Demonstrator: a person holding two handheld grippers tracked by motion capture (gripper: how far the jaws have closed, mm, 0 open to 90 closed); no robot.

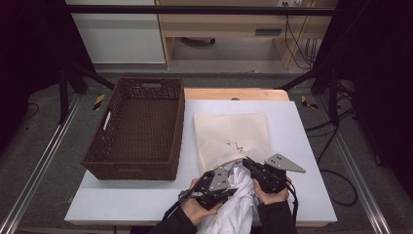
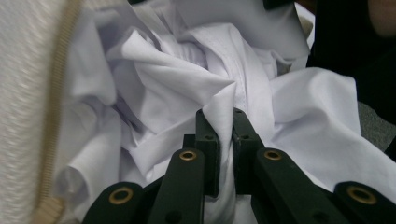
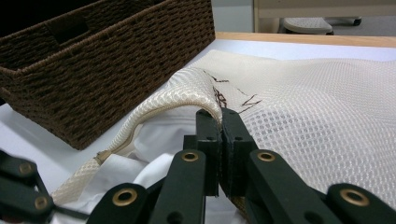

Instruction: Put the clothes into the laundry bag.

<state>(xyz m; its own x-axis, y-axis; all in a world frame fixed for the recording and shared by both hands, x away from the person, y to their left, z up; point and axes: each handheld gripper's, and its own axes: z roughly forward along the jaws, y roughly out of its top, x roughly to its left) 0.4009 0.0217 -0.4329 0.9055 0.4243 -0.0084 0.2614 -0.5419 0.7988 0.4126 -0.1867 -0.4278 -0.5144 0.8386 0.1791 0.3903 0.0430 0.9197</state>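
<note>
A cream mesh laundry bag lies flat on the white table, its zippered mouth toward me. My right gripper is shut on the upper edge of that mouth and holds it lifted. A crumpled white garment sits at the opening and trails off the table's near edge. My left gripper is shut on a fold of the white garment, right in front of the bag's opening. In the left gripper view the bag's zipper runs down the left side.
A dark brown wicker basket stands on the left part of the table, close beside the bag; its woven wall shows in the right gripper view. The table's near edge is just under my hands. A wooden desk stands beyond.
</note>
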